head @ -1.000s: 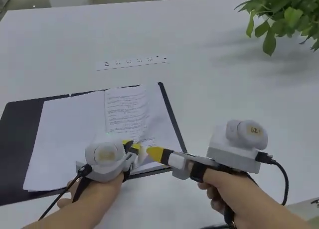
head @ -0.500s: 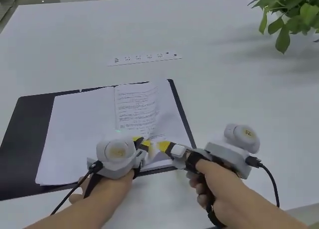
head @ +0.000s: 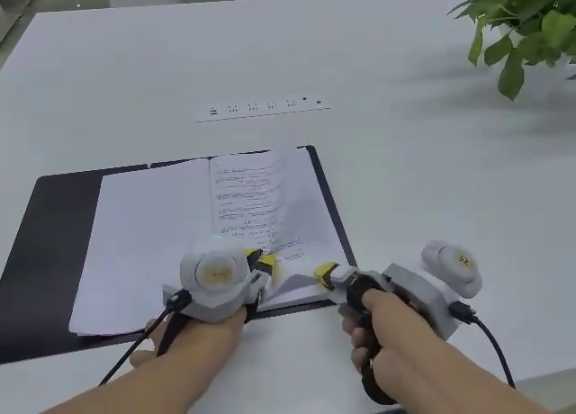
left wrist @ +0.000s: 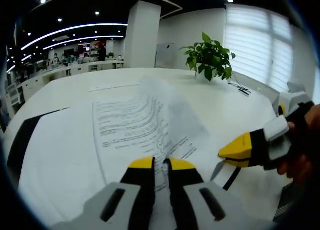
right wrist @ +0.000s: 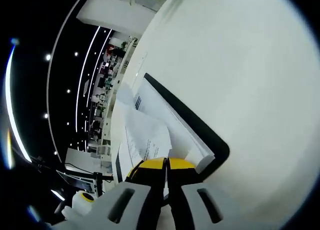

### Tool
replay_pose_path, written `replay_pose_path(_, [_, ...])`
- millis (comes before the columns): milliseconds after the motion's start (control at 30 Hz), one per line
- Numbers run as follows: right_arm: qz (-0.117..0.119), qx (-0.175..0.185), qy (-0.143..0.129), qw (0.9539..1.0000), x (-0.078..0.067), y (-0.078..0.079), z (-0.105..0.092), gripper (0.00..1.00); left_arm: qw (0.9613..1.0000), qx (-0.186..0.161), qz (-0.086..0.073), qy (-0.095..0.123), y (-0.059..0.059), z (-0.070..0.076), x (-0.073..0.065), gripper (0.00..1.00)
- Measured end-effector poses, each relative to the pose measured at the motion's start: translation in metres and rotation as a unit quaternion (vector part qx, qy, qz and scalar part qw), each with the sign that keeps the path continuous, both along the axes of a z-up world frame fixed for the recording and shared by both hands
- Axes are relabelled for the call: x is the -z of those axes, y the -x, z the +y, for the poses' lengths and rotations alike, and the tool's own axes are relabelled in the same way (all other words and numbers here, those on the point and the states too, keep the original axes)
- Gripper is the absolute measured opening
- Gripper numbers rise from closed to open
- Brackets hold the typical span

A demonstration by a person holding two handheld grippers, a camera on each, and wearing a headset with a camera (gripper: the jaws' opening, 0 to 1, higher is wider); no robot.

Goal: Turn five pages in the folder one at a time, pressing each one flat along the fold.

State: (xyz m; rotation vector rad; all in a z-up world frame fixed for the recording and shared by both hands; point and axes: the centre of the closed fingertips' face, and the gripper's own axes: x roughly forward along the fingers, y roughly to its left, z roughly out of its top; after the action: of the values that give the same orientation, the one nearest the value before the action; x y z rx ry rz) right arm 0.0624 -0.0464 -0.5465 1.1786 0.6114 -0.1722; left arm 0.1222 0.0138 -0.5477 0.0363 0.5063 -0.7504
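Note:
A black folder (head: pixel 45 243) lies open on the white table, white sheets on both halves. A printed page (head: pixel 256 202) bows up near the fold. My left gripper (head: pixel 264 261) is at the page's near edge; in the left gripper view its yellow-tipped jaws (left wrist: pixel 161 164) are pinched on the printed page (left wrist: pixel 135 125). My right gripper (head: pixel 322 272) sits just right of it at the folder's near right corner, jaws together. From the left gripper view the right gripper (left wrist: pixel 225 152) is apart from the page. In the right gripper view the right gripper (right wrist: pixel 165 164) is shut, the curled page (right wrist: pixel 147 135) beyond it.
A flush power strip (head: pixel 261 108) sits in the table behind the folder. A potted plant (head: pixel 526 27) stands at the far right. Bare white table (head: pixel 432 162) stretches to the right of the folder. Cables trail from both grippers toward me.
The right gripper has drawn back to the right, away from the left gripper's tips, toward the folder's near right corner. The left gripper stays at the page's near edge.

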Motion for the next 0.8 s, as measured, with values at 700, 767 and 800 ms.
replay_pose_path(700, [-0.144,-0.074,0.113,0.9803,-0.094,-0.017,0.033,0.0,0.9984,-0.046,0.028,0.02,0.012,0.097,-0.04,0.32])
replay_pose_path(767, [-0.159,-0.081,0.123,0.9763,-0.103,-0.018,0.042,0.0,0.9978,-0.057,0.025,0.024,0.011,0.11,-0.044,0.35])
replay_pose_path(800, [-0.163,-0.085,0.125,0.975,-0.106,-0.019,0.046,0.0,0.9977,-0.059,0.025,0.024,0.012,0.118,-0.046,0.35])
